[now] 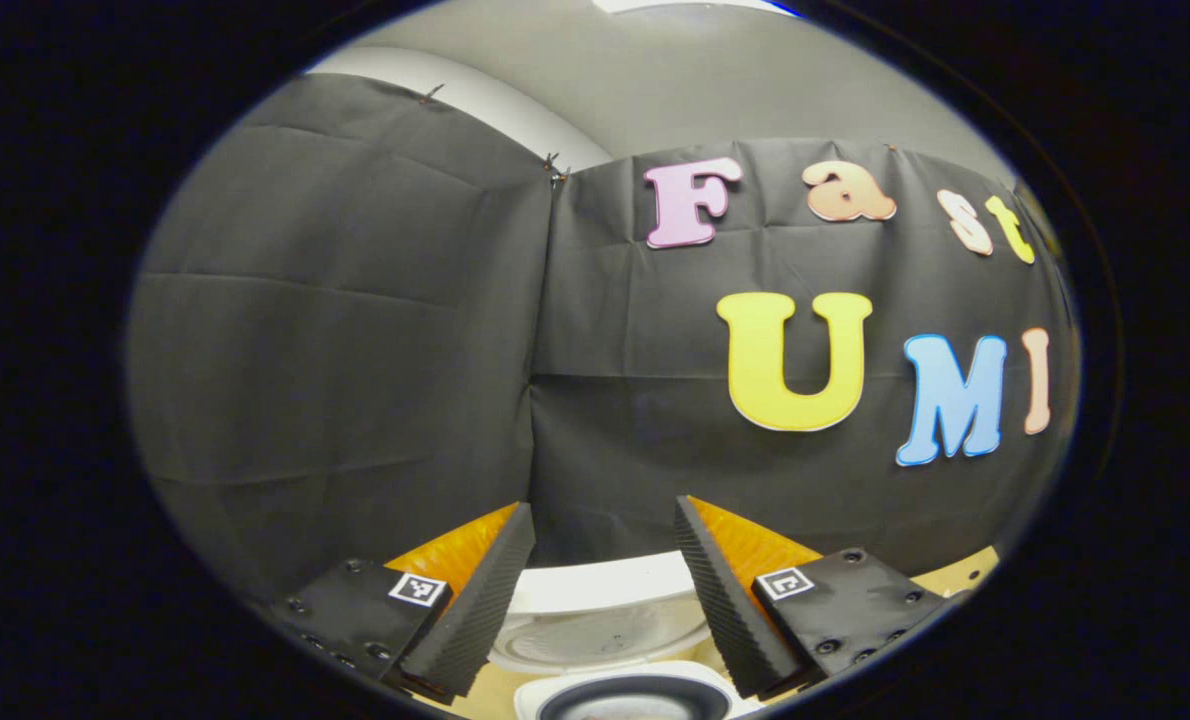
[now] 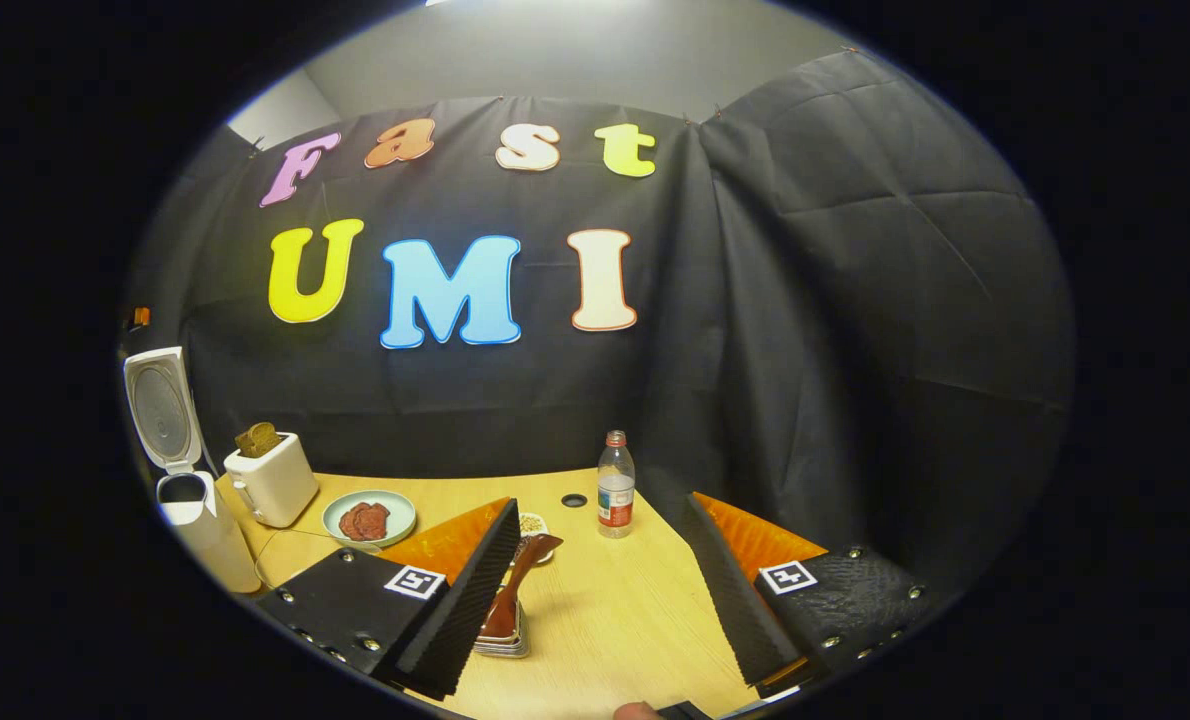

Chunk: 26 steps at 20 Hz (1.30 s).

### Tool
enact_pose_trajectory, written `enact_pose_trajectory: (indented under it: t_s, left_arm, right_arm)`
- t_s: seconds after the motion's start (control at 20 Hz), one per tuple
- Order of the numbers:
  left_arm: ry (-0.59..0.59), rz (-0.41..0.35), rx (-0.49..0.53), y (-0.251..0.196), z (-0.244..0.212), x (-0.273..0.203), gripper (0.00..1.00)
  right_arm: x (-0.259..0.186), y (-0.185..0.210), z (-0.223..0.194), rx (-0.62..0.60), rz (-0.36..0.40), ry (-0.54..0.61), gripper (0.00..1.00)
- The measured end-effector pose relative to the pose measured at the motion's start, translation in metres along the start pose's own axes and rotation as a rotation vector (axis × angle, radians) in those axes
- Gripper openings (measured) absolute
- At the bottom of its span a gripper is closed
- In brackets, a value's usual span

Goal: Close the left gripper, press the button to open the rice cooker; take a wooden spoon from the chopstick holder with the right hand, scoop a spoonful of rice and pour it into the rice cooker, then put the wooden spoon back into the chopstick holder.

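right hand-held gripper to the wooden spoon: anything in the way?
Nothing visible. In the right gripper view the right hand-held gripper is open, and the wooden spoon stands in the chopstick holder right beside its left finger. The water bottle stands farther back, off the path.

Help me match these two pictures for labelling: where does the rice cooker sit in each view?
Left gripper view: the rice cooker is at the bottom centre, lid open, seen between the fingers of the left gripper.
Right gripper view: the rice cooker is at the far left edge, lid raised, beside the white toaster.
Shared landmark: the wooden table.
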<state>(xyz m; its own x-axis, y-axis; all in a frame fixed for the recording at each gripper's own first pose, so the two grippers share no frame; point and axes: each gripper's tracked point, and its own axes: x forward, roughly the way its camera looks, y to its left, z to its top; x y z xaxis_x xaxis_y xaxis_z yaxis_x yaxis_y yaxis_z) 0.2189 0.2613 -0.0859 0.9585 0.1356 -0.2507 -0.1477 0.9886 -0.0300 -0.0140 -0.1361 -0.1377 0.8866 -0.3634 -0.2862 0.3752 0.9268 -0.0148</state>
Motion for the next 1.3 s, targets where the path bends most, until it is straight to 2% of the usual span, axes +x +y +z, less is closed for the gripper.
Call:
enact_pose_trajectory:
  t_s: [0.05,0.1,0.3,0.45,0.5,0.55,0.8,1.0,1.3]
  left_arm:
    - [0.024,0.002,-0.008,0.000,-0.007,0.011,1.00]
    - [0.054,-0.005,-0.021,-0.001,-0.014,0.022,0.97]
    - [0.183,0.011,-0.060,0.005,-0.050,0.050,0.98]
    - [0.186,0.005,0.023,-0.001,-0.052,0.051,0.92]
    - [0.183,0.004,0.016,0.001,-0.052,0.047,0.97]
    - [0.178,0.001,0.005,0.000,-0.050,0.044,0.99]
    - [0.183,-0.033,0.014,-0.011,-0.054,0.014,0.96]
    - [0.173,-0.038,0.015,-0.020,-0.063,-0.019,0.99]
    - [0.184,-0.045,0.008,-0.034,-0.083,-0.063,0.97]
  right_arm:
    - [-0.003,-0.003,-0.003,-0.004,-0.008,0.004,0.99]
    - [-0.006,-0.005,-0.004,-0.008,-0.015,0.008,0.99]
    - [-0.015,-0.013,-0.005,-0.018,-0.038,0.011,0.99]
    - [-0.016,-0.014,-0.006,-0.012,-0.043,0.011,0.99]
    - [-0.016,-0.012,-0.006,-0.009,-0.041,0.012,0.99]
    - [-0.015,-0.011,-0.006,-0.006,-0.037,0.012,0.99]
    - [-0.007,0.005,-0.007,-0.007,0.018,0.013,0.99]
    - [-0.001,0.012,-0.005,-0.020,0.064,0.009,0.99]
    - [0.012,0.015,-0.002,-0.015,0.107,0.008,0.99]
